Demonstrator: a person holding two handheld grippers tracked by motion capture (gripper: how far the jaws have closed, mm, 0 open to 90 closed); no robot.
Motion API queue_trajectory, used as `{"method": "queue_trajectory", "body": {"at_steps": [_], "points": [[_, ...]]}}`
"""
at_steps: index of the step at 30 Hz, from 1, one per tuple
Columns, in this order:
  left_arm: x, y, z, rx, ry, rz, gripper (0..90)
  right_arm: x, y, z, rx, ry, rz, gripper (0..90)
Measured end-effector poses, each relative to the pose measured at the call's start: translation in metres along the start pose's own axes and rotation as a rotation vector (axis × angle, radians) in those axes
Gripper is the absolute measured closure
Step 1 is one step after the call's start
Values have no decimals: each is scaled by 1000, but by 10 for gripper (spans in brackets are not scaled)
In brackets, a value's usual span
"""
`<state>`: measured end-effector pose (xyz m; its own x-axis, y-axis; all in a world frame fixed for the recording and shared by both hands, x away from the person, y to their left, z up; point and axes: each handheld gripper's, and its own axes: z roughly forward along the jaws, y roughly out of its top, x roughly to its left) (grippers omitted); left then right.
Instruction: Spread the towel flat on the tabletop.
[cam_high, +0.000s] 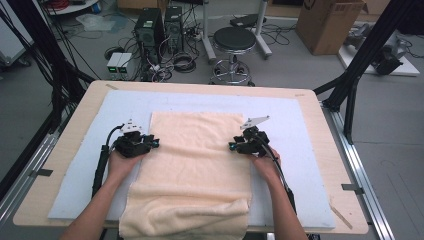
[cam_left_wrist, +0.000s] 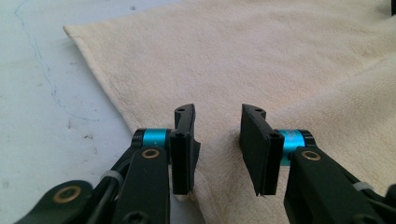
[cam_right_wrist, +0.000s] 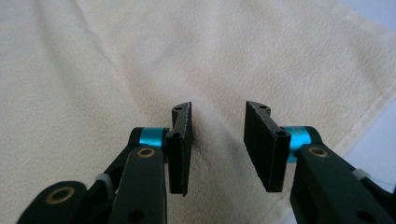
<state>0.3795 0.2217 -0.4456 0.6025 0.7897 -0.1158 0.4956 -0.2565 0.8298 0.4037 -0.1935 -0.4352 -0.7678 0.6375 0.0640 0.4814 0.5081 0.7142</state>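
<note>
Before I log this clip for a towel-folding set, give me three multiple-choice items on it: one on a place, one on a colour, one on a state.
1. Where does the cream towel lie?
A. on the pale blue mat on the table
B. on the round stool
C. on the floor beside the cardboard box

2. What colour are the rings behind the jaw pads of the left gripper?
A. red
B. turquoise
C. yellow

3. How do the jaws of the right gripper stand?
A. shut on a fold of towel
B. shut with nothing between them
C. apart, over the towel, with nothing pinched

Answers:
1. A: the high view shows the towel spread on the mat, its near end bunched at the table edge.
2. B: the left gripper view shows a turquoise ring on each side.
3. C: the right gripper view shows a clear gap between the pads, with flat towel beyond it.
</note>
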Motion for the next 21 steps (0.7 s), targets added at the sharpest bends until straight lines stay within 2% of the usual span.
{"method": "queue_trajectory", "body": {"at_steps": [3, 6, 9, 12, 14, 16, 19, 21], "points": [[-2, 1, -2, 6, 3, 13, 648, 2, -1, 2, 18, 0, 2, 603], [-2, 2, -5, 4, 2, 16, 643, 4, 1, -1, 12, -7, 0, 598], [-2, 3, -7, -4, -4, -1, 641, 4, 1, -4, 8, -11, 5, 594], [-4, 4, -9, -8, -13, 17, 641, 5, 2, -4, 9, -11, -4, 586], [-5, 5, -7, -11, -17, 15, 639, 7, 2, -4, 14, -5, -1, 583], [-4, 4, -5, 7, -19, 12, 635, 7, 3, -2, 17, -9, -14, 583], [-3, 1, -1, 29, -25, 2, 634, 6, 1, 1, 22, -8, 4, 589], [-3, 1, 1, 39, -24, 10, 642, 3, -1, 3, 24, -3, 11, 613]]}}
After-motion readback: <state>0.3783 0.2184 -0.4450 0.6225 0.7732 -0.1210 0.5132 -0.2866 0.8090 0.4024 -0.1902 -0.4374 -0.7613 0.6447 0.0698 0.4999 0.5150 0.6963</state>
